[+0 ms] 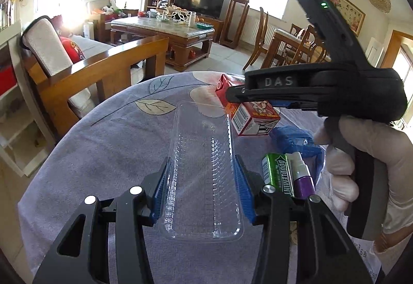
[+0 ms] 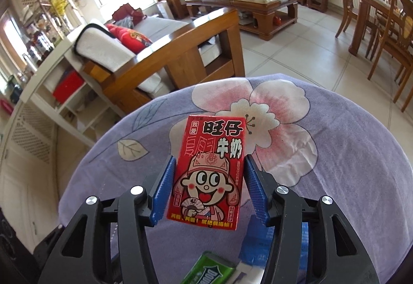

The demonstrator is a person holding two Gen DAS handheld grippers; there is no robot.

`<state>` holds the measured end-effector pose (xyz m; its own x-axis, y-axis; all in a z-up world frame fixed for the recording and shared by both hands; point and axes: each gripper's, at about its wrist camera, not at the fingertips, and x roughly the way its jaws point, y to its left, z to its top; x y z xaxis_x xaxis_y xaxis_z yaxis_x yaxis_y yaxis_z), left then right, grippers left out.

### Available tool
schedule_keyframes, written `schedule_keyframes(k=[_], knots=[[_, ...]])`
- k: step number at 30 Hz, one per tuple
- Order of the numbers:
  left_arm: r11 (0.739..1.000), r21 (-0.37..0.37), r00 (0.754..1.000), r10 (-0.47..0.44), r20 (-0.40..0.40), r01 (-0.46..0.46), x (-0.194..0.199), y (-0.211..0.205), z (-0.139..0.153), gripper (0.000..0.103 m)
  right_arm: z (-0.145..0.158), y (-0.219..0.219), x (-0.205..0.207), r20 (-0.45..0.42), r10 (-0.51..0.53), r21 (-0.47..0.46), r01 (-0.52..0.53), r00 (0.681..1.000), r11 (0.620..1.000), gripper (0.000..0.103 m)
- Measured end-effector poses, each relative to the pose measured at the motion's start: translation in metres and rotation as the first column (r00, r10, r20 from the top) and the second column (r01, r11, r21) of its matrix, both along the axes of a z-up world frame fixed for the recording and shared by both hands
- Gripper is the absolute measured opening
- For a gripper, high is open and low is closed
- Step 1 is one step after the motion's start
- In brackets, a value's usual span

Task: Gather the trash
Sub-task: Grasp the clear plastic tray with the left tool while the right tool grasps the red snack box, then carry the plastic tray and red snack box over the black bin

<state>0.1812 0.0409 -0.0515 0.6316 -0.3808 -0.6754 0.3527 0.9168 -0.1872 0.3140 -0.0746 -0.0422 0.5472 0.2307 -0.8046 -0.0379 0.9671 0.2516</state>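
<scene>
A clear plastic tray [image 1: 204, 155] lies on the lilac flowered tablecloth [image 1: 103, 144]. My left gripper [image 1: 202, 180] is shut on it, with a blue pad pressing on each long side. A red milk carton [image 2: 209, 173] stands on the cloth between the blue pads of my right gripper [image 2: 209, 165]. The left pad is right at the carton's side and a thin gap shows on the right. In the left wrist view the carton [image 1: 254, 116] sits just right of the tray's far end, and a gloved hand [image 1: 361, 155] holds the right gripper over it.
A green gum pack [image 1: 277, 173], a small purple and white bottle [image 1: 303, 175] and a blue plastic wrapper [image 1: 294, 139] lie right of the tray. The table's rounded far edge drops to a tiled floor. A wooden sofa [image 1: 103, 72] stands beyond on the left.
</scene>
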Motion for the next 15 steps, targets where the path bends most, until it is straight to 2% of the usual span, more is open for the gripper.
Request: schedule_keyframes(k=[5,11,15], knots=[[1.0,-0.009,0.996,-0.015,0.084,0.016,-0.008,-0.001,0.01,0.046,0.032,-0.02,-0.043,0.1,0.01,0.104,-0.02,0.995,0.994,0.053],[0.999,-0.008,0.969,-0.035,0.243,0.039,-0.029,-0.006,0.029,0.046,0.055,-0.063,-0.121,0.214,-0.031,0.234,-0.021,0.976,0.972,0.054],[0.997,-0.055,0.962,-0.03,0.27,0.047,-0.045,-0.006,0.04,0.046,0.06,-0.101,-0.179,0.267,-0.075,0.3,-0.009,0.961,0.954,0.053]])
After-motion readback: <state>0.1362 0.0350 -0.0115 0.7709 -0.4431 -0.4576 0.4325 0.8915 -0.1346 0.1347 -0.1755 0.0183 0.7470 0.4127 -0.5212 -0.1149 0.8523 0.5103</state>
